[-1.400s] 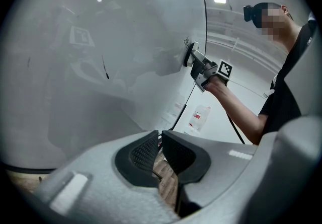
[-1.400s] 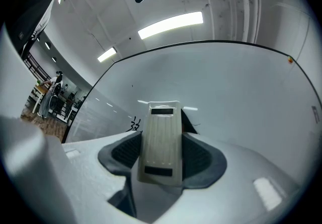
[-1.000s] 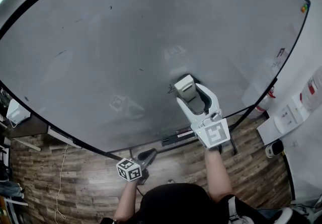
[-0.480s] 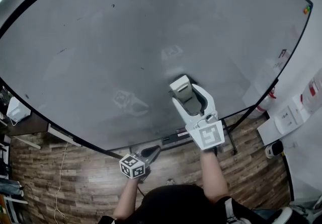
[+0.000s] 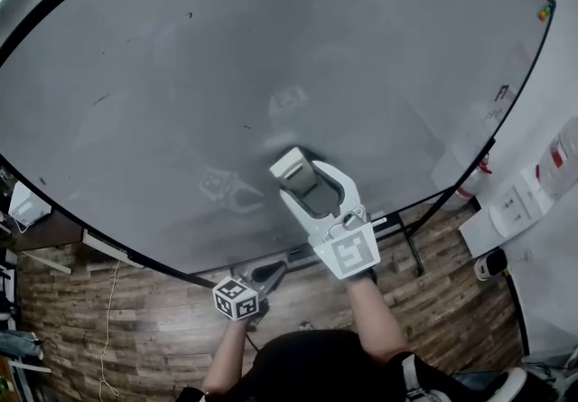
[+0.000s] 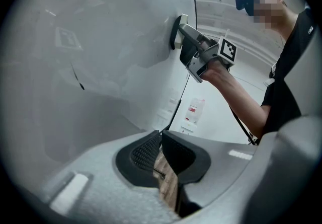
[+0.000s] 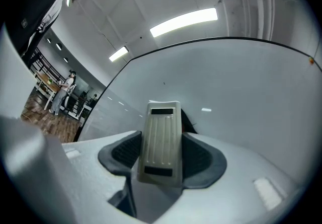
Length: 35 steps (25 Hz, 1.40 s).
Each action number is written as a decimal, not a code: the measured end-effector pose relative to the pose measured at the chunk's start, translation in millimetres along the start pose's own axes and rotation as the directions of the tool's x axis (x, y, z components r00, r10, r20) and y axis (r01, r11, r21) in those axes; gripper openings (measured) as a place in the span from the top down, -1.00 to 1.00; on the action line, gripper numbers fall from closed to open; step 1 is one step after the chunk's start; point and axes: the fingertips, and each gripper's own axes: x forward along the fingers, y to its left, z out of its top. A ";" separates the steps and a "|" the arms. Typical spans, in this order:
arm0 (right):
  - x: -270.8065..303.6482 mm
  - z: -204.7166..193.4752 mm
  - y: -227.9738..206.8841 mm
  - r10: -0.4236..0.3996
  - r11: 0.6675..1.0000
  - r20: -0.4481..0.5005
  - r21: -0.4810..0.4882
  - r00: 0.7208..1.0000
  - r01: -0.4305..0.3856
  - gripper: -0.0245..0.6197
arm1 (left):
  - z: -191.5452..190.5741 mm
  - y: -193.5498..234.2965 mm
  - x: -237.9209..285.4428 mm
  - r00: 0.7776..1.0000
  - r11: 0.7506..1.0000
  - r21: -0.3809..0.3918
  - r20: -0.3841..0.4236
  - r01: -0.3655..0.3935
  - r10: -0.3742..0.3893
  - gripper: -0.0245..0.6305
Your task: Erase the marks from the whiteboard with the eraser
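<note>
We have the eraser (image 7: 160, 142) clamped between the jaws of the right gripper (image 7: 161, 153), which close on its two long sides about mid-length, and its felt face is pressed flat to the whiteboard (image 5: 181, 75) low down, right of centre. It looks like a light, hollow plastic block with a ribbed back, stiff enough not to give under the pads, though smooth plastic could slip or twist if we push hard. So the long sides near the middle are the place to hold it, as we do now. That keeps the face square to the board and the pressure even. The board itself is slick and will offer little drag. The left gripper (image 5: 269, 274) hangs low below the board's bottom edge, over the wood floor (image 5: 135, 319), with its jaws brought together on nothing; only a sliver of floor shows between the pads. A few small dark marks remain on the board, one high at the left (image 5: 190, 14), one at the far left (image 5: 107, 98) and one just left of the eraser's level (image 5: 248, 126). Against a second ago, the eraser and right gripper have slid leftward and a little down across the board, toward that nearest mark, with the grip unchanged. The left gripper has barely shifted, and the remaining marks look the same.
</note>
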 end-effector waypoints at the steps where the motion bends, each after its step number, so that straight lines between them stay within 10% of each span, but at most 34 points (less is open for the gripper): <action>1: 4.4 0.1 10.3 0.022 1.000 -0.011 0.000 1.000 -0.022 0.14 | 0.2 0.7 -1.4 1.000 1.000 0.000 0.001 0.001 -0.001 0.86; 15: 24.7 7.5 58.9 0.130 0.991 0.018 -0.025 0.991 -0.130 0.14 | -1.9 10.3 -26.0 0.999 0.999 -0.004 0.007 -0.035 0.035 0.86; 35: -51.7 -27.8 -87.8 -0.164 0.982 -0.041 0.084 0.986 0.167 0.14 | -4.5 -13.1 -8.2 1.000 1.000 -0.008 0.006 -0.017 0.017 0.86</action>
